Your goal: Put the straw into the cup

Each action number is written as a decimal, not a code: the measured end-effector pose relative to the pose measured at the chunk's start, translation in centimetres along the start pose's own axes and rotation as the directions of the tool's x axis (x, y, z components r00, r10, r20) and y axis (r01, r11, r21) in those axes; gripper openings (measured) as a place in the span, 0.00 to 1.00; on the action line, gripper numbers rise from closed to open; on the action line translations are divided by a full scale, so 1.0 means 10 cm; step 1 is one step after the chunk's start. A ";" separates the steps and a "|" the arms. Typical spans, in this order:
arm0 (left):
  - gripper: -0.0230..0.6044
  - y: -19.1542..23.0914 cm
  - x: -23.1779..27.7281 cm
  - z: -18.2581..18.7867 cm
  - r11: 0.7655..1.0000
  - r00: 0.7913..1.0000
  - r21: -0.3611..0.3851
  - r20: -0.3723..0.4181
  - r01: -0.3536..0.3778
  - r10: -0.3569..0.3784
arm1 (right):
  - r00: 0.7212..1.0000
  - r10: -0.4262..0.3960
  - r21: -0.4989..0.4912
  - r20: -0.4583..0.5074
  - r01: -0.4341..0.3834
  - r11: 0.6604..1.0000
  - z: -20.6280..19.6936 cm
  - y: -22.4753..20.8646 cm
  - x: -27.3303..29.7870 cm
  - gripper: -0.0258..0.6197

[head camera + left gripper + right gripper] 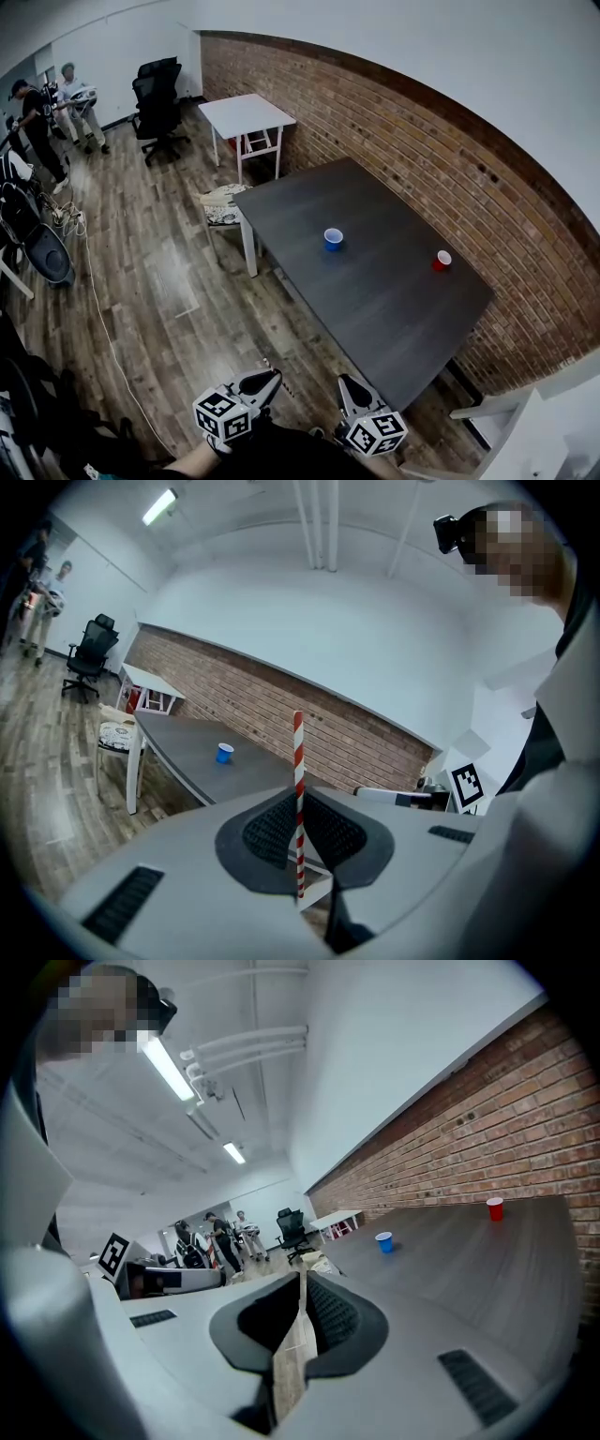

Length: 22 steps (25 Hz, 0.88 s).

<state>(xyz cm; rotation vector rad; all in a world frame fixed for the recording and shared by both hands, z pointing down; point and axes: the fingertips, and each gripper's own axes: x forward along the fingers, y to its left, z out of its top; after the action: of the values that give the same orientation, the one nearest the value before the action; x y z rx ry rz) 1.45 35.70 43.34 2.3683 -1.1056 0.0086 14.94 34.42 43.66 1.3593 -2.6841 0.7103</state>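
A red-and-white striped straw (pixel 299 761) stands upright between the jaws of my left gripper (pixel 299 797), which is shut on it. My left gripper (pixel 265 379) is held low, off the table's near corner. A blue cup (pixel 333 238) stands open side up near the middle of the dark table (pixel 394 300), far ahead of both grippers; it also shows as the blue cup (pixel 225 752) and the blue cup (pixel 384 1241). A red cup (pixel 442 260) stands nearer the brick wall. My right gripper (pixel 302 1281) is shut with nothing in it, beside the left one as the right gripper (pixel 348 384).
A brick wall (pixel 450 159) runs behind the table. A white table (pixel 246 114), black office chairs (pixel 157 103) and a patterned stool (pixel 223 204) stand beyond the table's far end. Two people (pixel 52 117) stand at the back left. A cable (pixel 98 309) crosses the wooden floor.
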 end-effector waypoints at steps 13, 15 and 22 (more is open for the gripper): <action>0.09 0.56 -0.58 -0.08 0.999 1.000 -0.039 0.004 0.009 -0.008 | 0.999 -0.033 0.026 -0.032 0.034 0.999 -0.33 0.57 0.36 0.11; 0.09 0.63 -0.63 -0.10 0.998 1.000 -0.056 0.007 0.004 -0.003 | 0.998 -0.035 0.019 -0.053 0.036 0.999 -0.38 0.63 0.40 0.11; 0.09 0.86 -0.65 -0.14 0.996 1.000 -0.090 0.000 0.000 0.000 | 0.993 -0.046 0.028 -0.107 0.049 0.998 -0.48 0.66 0.60 0.11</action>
<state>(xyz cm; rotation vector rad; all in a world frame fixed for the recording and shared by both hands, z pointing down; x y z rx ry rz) -8.78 36.42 47.04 2.2881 -1.0829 -0.0401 5.38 35.33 46.92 1.3465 -2.5609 0.7980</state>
